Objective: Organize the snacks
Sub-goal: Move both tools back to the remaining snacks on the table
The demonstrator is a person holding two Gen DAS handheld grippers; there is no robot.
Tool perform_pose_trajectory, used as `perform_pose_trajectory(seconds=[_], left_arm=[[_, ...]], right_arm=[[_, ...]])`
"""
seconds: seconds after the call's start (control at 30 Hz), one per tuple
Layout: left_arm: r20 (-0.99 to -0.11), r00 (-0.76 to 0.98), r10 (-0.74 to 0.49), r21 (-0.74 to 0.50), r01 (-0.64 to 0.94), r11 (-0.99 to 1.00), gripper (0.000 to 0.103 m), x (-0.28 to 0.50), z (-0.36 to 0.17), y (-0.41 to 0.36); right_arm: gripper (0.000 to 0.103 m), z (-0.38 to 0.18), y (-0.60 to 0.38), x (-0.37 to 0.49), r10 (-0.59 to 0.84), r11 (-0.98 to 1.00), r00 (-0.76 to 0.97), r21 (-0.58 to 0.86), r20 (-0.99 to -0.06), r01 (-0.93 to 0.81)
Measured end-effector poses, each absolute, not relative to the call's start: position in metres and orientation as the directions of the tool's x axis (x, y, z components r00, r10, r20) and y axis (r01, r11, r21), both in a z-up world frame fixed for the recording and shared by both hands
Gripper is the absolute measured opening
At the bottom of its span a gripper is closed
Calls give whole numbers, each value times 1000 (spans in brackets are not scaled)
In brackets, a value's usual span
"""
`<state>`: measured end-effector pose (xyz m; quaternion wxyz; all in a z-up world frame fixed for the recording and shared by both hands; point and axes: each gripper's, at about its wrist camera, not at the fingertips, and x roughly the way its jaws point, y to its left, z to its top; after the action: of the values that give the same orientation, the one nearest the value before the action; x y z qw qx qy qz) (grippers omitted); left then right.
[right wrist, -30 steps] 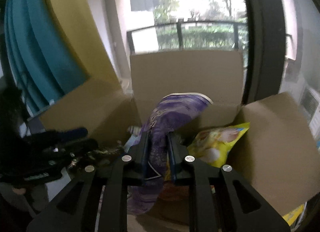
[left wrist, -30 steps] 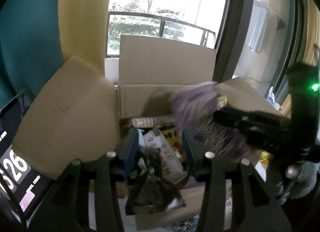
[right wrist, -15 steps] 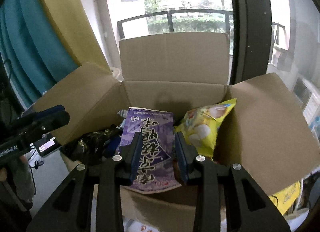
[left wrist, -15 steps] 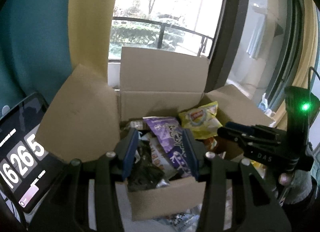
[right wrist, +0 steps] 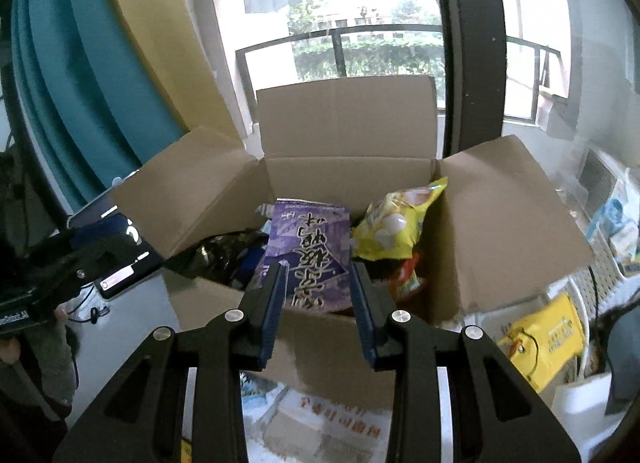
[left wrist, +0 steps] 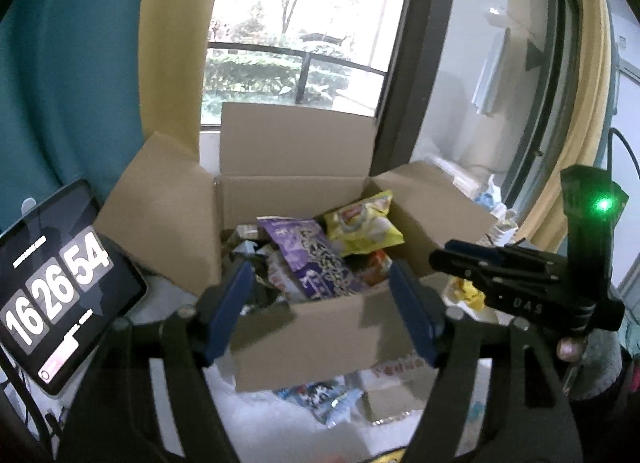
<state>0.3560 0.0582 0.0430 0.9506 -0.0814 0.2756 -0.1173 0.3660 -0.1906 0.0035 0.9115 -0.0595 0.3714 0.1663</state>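
Inside the cardboard box (right wrist: 344, 179), the purple snack bag (right wrist: 308, 259) now lies released. Both the right gripper (right wrist: 318, 303) and left gripper (left wrist: 320, 311) have drawn back, wide open and empty, so another snack can follow.

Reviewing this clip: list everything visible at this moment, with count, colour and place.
cardboard box: 1, brown, centre, flaps open
purple snack bag: 1, purple with dark lettering, on top in the box
yellow chip bag: 1, yellow, in the box, right of the purple one
black snack bag: 1, dark and glossy, in the box, left side
red packet: 1, red-orange, in the box under the yellow bag
tablet: 1, black, shows clock digits, left of the box
loose packets: several, blue and white, in front of the box
left gripper: 1, black with blue pads, open, empty
right gripper: 1, black with blue pads, open, empty
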Motion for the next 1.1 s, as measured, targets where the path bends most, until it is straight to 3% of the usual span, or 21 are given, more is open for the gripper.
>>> perform_pose_trajectory(seconds=[0.43, 1.1], left_arm=[[-518, 807, -284, -230, 189, 955, 73, 304, 35, 52], [-558, 767, -316, -234, 220, 947, 73, 234, 7, 33]], right_arm=[[44, 12, -196, 308, 258, 940, 677, 19, -689, -339], [48, 2, -205, 225, 262, 945, 659, 47, -705, -325]])
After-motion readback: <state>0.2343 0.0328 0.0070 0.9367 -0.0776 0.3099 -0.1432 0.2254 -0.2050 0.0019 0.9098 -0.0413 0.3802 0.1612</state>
